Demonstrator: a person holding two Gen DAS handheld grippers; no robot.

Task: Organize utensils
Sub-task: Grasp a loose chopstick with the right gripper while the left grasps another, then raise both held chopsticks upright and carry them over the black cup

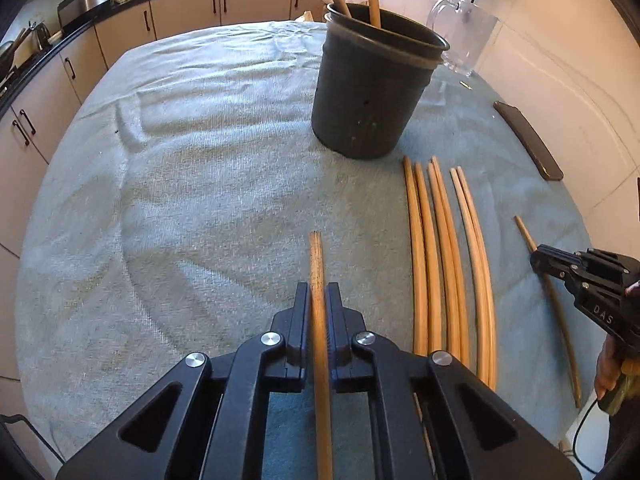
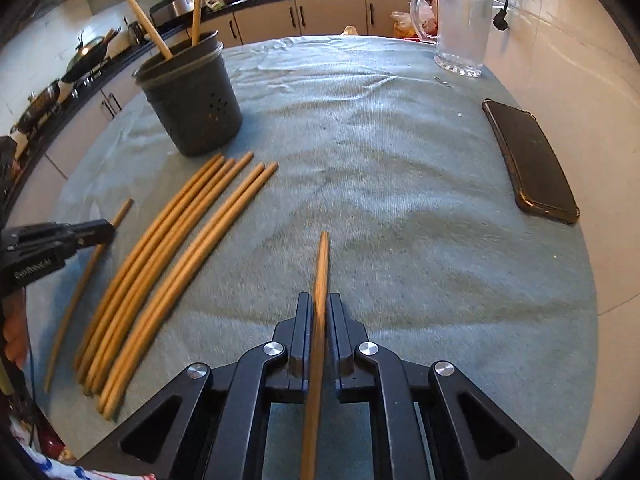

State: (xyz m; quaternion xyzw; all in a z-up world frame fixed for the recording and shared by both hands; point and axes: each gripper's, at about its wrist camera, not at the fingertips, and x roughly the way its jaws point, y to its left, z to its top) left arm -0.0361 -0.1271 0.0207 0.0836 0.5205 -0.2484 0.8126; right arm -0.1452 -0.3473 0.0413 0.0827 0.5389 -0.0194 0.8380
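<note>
Tan chopsticks (image 2: 168, 264), dark-grey holder (image 2: 192, 100) — pale blue-grey cloth (image 2: 400, 200), black phone (image 2: 528, 160)

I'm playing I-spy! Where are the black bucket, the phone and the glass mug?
black bucket (image 2: 192, 116): right wrist view, on its side wall.
phone (image 2: 530, 162): right wrist view, middle of its dark face.
glass mug (image 2: 462, 24): right wrist view, on its clear body.

Raised letters "DAS" legible on black body of right tool (image 1: 538, 258). White print on left tool (image 2: 106, 229) unreadable.

Cloth (image 1: 180, 152) left of holder (image 1: 368, 92) lies bare; mug (image 1: 466, 36) crowds behind
</note>
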